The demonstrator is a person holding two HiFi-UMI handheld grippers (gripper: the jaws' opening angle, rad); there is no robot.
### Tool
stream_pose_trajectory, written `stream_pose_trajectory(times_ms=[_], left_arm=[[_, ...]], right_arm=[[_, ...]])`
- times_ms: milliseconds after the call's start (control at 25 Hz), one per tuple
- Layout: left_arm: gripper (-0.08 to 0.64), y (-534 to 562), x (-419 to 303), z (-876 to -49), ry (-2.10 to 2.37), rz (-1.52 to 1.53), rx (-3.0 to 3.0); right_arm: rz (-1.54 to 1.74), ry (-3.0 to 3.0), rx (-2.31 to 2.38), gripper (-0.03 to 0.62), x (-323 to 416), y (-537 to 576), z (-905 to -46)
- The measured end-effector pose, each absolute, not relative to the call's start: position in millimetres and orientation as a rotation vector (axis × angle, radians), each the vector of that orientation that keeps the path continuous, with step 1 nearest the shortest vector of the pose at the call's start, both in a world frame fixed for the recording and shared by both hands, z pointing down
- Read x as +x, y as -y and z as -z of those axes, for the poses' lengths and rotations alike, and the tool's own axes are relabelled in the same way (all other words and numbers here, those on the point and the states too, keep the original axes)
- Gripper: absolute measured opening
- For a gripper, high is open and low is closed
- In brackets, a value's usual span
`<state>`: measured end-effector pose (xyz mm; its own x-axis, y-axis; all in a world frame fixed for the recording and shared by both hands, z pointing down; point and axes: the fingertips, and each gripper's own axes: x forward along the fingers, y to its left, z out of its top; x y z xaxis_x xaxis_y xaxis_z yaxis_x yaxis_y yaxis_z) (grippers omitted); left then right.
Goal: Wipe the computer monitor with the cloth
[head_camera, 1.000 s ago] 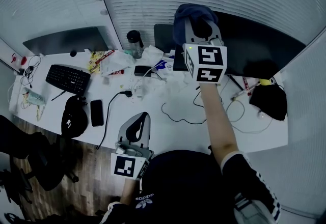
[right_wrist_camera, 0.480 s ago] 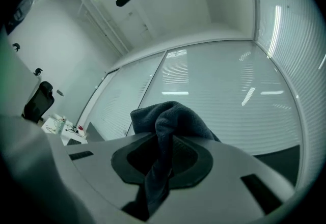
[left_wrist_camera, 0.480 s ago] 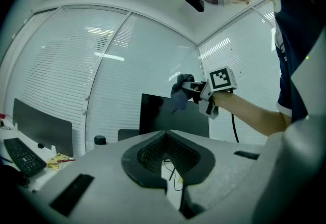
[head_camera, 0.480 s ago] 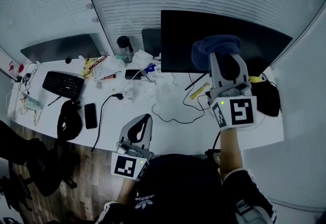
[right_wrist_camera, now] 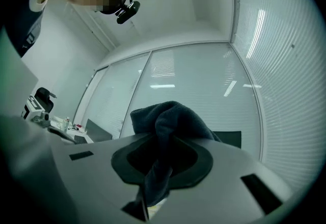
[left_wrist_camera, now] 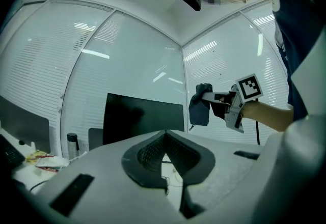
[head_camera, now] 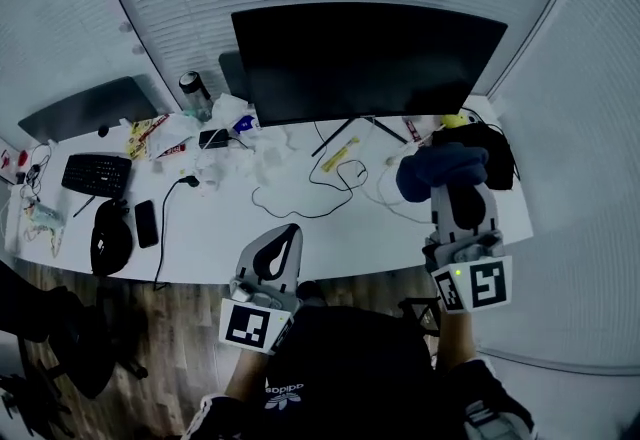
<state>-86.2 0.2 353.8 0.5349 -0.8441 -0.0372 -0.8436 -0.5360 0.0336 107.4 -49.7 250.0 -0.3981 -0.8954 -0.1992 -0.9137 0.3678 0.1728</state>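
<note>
On the white desk (head_camera: 300, 240), a black keyboard (head_camera: 96, 174) lies far left with a phone (head_camera: 146, 223) and black pouch (head_camera: 110, 238) near it, a dark bottle (head_camera: 193, 94) stands beside crumpled wrappers (head_camera: 232, 116), and 1 black cable (head_camera: 300, 205) loops mid-desk.

Monitor (head_camera: 365, 63): at the far edge of the tabletop (head_camera: 350, 238), at 12 o'clock from the person.
Second monitor (head_camera: 85, 108): at 10 o'clock, at the far left of the tabletop.
Bottle (head_camera: 192, 90): at 9 o'clock of the monitor, between the two monitors.
Keyboard (head_camera: 95, 174): before the second monitor, at its 6 o'clock.
Phone (head_camera: 146, 223): at 4 o'clock of the keyboard, near the front edge.
Bag (head_camera: 110, 238): just beside the phone, at its 9 o'clock.
Cloth (head_camera: 440, 171): in the right claw (head_camera: 447, 188), at 4 o'clock of the monitor, apart from the screen, over the right end of the tabletop.
Left claw (head_camera: 284, 233): at 6 o'clock of the monitor, over the front edge.
</note>
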Motion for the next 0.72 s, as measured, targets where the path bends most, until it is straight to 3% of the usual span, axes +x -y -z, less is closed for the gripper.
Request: stream_pose_trajectory(times_ms=[400, 720], left_arm=[[0.005, -83.3, -4.0, -375.9, 1.459, 0.049, 2.728], [0.005, -115.1, 1.8, -385.1, 1.494, 0.008, 2.709]], right_arm=[[-0.159, -2.570, -1.798, 0.048, 194.3, -62.5, -328.4], [-0.014, -2.723, -1.724, 0.048, 182.9, -105.3, -383.7]])
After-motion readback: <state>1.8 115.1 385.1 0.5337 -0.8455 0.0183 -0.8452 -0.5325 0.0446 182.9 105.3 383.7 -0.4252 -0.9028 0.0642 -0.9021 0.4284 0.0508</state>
